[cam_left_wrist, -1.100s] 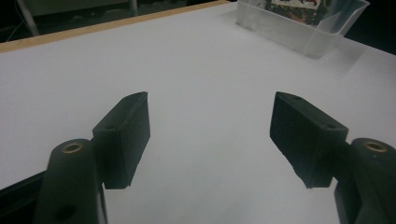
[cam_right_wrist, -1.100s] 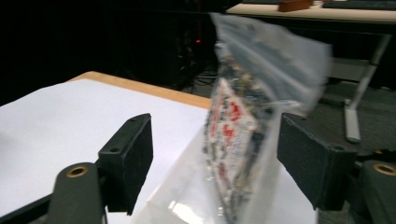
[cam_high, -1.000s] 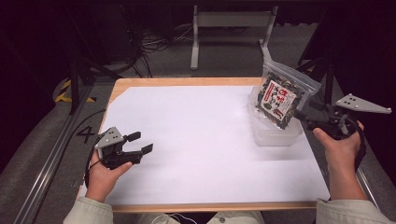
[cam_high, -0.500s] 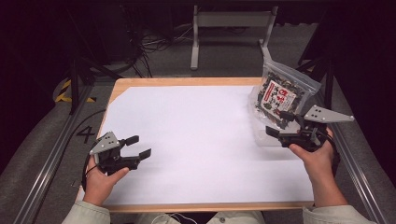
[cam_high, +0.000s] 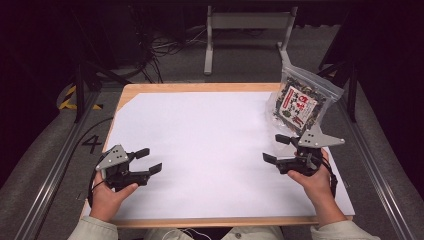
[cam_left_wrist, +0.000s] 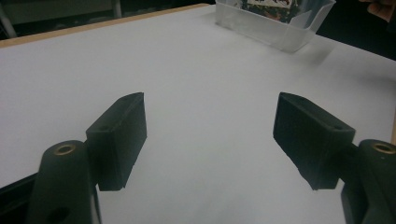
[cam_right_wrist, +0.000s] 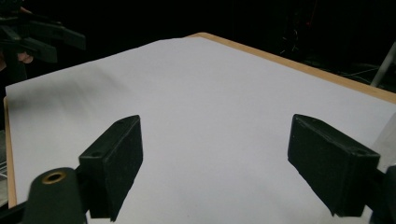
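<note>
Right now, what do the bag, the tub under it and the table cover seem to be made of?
Bag: clear glossy plastic film, by its sheen and visible contents. Tub: translucent, seemingly rigid plastic with frosted walls. Cover: matte white sheet, paper or thin plastic; uncertain.

A clear zip-top bag (cam_high: 302, 102) filled with dark, small mixed pieces and bearing a red-and-white printed label stands tilted in a clear plastic container (cam_high: 278, 116), its sealed top edge rising above the container's rim. The container rests on the white sheet at the far right corner of the bench (cam_high: 200, 88). In the left gripper view, the container (cam_left_wrist: 275, 28) appears translucent and rectangular.
</note>
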